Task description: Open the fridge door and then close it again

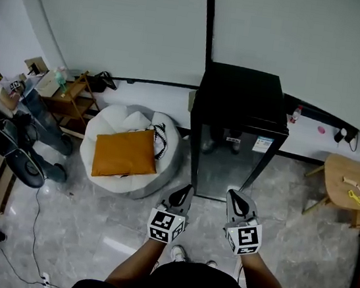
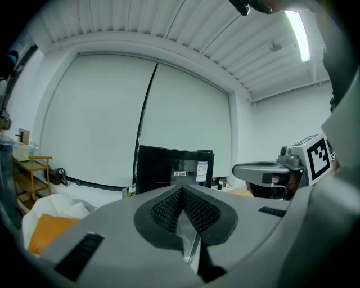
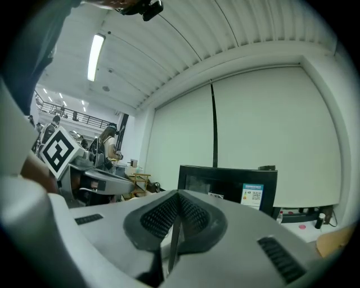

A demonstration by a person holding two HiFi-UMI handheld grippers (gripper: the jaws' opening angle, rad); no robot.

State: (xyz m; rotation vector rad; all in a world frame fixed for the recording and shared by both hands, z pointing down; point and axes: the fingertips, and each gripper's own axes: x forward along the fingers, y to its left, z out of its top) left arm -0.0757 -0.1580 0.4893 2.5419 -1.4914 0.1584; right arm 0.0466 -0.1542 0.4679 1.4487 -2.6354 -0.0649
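1. Both tongs are held side by side, low in front of the person. The left tongs [image 1: 185,193] and the right tongs [image 1: 234,197] are each pressed together, with nothing pinched.
2. The black fridge [image 1: 239,108] stands straight ahead of both tips, near but not touching. Its door [image 1: 223,166] is shut.
3. Only the head view shows the floor. A white beanbag [image 1: 113,121] carrying an orange cushion [image 1: 124,153] lies left of the left tongs. A round wooden desk [image 1: 342,171] with small yellow bits on it stands well off to the right of the right tongs. A cable [image 1: 35,219] trails across the tiles behind and left of the left tongs.
4. The left gripper view shows its own ribbed pads [image 2: 166,209] meeting in one line, with the fridge beyond them. The right tongs' cube [image 2: 316,157] sits off to its right. The cushion shows low on the left, and a wooden rack [image 2: 25,171] stands farther left.
5. The right gripper view shows its pads closed the same way. The fridge is ahead of the tips and slightly to their right, and a printed label [image 3: 252,196] on its front is plain here. The left tongs' cube [image 3: 56,151] is at the left.
6. Only the right gripper view shows a person [image 3: 108,147] in a lit area far beyond the left tongs, and a strip light [image 3: 95,56] overhead.
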